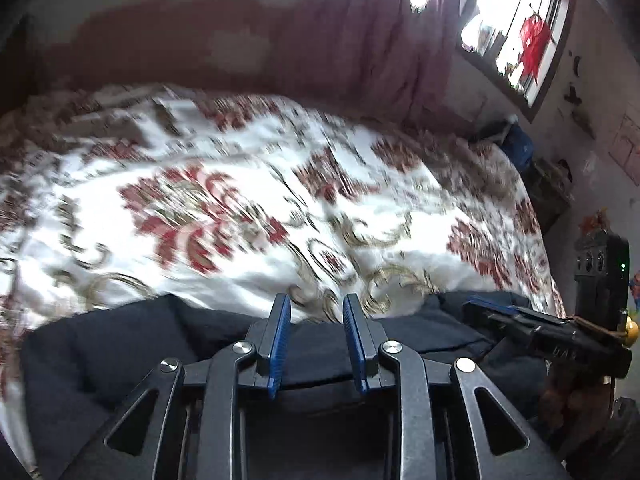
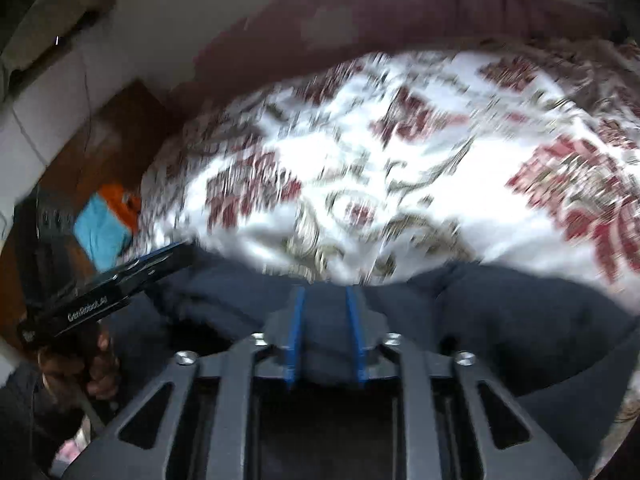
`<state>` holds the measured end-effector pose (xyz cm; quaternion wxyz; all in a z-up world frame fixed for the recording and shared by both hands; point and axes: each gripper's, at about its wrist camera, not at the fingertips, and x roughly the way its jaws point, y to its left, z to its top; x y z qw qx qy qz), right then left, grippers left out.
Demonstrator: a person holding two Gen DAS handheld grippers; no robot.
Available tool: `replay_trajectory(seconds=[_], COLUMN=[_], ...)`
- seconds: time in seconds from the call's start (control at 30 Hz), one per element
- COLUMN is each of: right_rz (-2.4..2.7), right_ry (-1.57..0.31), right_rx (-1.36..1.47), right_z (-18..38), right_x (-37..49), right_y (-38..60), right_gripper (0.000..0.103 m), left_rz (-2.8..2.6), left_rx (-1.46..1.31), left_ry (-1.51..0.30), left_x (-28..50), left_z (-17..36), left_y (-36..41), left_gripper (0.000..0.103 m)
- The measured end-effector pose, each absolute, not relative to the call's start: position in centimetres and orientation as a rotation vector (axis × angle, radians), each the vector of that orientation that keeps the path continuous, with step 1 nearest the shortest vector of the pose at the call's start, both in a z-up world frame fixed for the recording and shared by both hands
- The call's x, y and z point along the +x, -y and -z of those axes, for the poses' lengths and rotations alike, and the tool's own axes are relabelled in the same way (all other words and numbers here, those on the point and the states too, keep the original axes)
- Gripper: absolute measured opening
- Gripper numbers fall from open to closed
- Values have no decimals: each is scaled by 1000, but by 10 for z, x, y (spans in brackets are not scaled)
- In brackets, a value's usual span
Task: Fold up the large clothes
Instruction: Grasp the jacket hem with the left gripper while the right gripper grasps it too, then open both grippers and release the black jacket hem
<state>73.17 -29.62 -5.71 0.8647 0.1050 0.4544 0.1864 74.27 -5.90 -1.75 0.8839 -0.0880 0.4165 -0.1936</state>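
Note:
A dark navy garment [image 1: 120,352] lies along the near edge of a bed covered by a white spread with red flowers [image 1: 240,200]. My left gripper [image 1: 316,304] hovers over the garment's far edge. Its blue pads [image 1: 280,332] stand apart with nothing pinched, so it is open. In the right wrist view the same garment [image 2: 500,312] fills the foreground. My right gripper [image 2: 324,294] is just above it, pads a little apart, dark cloth showing in the gap but not clamped. Each gripper shows in the other's view: the right gripper [image 1: 476,306], and the left gripper [image 2: 180,252] held by a hand [image 2: 96,364].
A maroon headboard or curtain [image 1: 320,40] backs the bed, with a bright window [image 1: 516,36] at the right. A blue object [image 1: 520,148] sits past the bed's right corner. On the left are a wooden panel [image 2: 112,140] and turquoise and orange cloth [image 2: 102,228].

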Motion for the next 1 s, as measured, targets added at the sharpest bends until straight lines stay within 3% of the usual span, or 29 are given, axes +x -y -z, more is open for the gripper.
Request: replay_trajectory(seconds=[0.07,0.13,0.23,0.4,0.63,0.8,1.0], right_rz=[-412,-438,-463,-469,-390,-364,-297], right_ry=[-1002,-1050,-1129,-1230,-1176,-1088,-993], right_rx=[132,78,47,65,29,36,59], right_z=[72,82,95,117,144,133,101], right_x=[724,722,726,741,739,720,694], right_y=[287,283,281,277,258,257,268], right_gripper=[10,7,6,1,0,0,2], left_rz=[460,501,546,545,424,384,386], left_rx=[-135,-15,107,203,416,444,314], left_ry=[-915,-991,-1057,-1149,-1117,-1054,-976], left_x=[741,737,726,720,712,706,697], left_z=[30,46,62,80,108,111,77], left_y=[71,84,90,98,129,134,111], left_gripper=[25,6,3,3,4,4,3])
